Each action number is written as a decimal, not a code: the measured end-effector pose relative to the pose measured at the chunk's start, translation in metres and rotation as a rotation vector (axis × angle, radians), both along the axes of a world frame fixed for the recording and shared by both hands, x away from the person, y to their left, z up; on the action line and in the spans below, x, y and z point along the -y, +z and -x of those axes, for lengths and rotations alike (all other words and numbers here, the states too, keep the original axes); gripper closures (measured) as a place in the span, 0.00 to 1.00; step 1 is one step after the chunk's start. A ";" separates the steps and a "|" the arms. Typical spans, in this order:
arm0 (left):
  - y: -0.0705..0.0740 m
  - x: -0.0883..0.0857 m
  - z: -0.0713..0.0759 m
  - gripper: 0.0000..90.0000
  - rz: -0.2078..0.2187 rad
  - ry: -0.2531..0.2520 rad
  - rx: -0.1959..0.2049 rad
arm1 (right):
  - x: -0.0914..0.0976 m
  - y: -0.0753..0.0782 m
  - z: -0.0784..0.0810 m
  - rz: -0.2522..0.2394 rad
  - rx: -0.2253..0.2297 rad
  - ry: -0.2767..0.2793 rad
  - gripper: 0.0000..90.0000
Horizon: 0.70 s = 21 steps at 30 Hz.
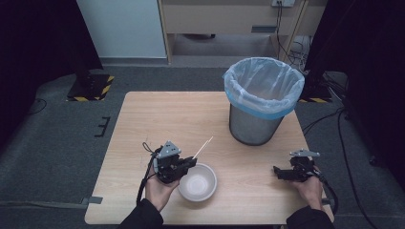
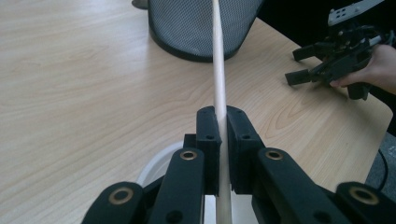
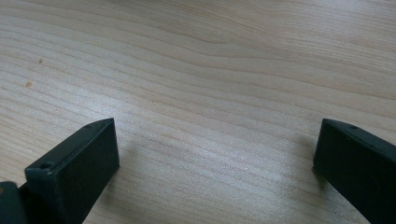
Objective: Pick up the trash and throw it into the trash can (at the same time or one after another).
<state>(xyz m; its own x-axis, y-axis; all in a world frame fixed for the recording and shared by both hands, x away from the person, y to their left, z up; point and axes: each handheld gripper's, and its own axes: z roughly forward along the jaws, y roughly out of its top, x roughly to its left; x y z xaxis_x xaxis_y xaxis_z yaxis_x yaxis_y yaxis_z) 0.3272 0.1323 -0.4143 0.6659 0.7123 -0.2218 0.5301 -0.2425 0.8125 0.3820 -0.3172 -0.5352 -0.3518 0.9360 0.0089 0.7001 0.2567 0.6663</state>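
My left gripper [image 1: 190, 162] is shut on a thin wooden stick [image 1: 203, 147] that juts up and to the right, toward the bin. In the left gripper view the stick [image 2: 218, 70] runs straight out from between the closed jaws [image 2: 223, 122]. A white bowl [image 1: 197, 182] sits on the table right beside and below that gripper; its rim [image 2: 154, 165] peeks out under the jaws. My right gripper [image 1: 277, 172] rests open near the table's right front edge, its jaws [image 3: 212, 149] spread wide over bare wood with nothing between them.
A metal mesh bin [image 1: 261, 98] lined with a pale blue bag stands at the back right of the wooden table [image 1: 157, 119]. Grey floor and dark curtains surround the table. The right gripper [image 2: 336, 58] appears far off in the left gripper view.
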 end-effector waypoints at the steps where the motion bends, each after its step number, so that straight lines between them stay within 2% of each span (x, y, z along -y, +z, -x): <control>1: 0.002 0.000 0.000 0.94 0.001 0.000 0.006 | 0.000 0.000 0.000 0.000 0.000 0.000 0.00; 21: 0.046 0.005 -0.005 0.94 -0.002 -0.018 0.101 | 0.000 0.000 0.000 -0.004 0.004 -0.001 0.00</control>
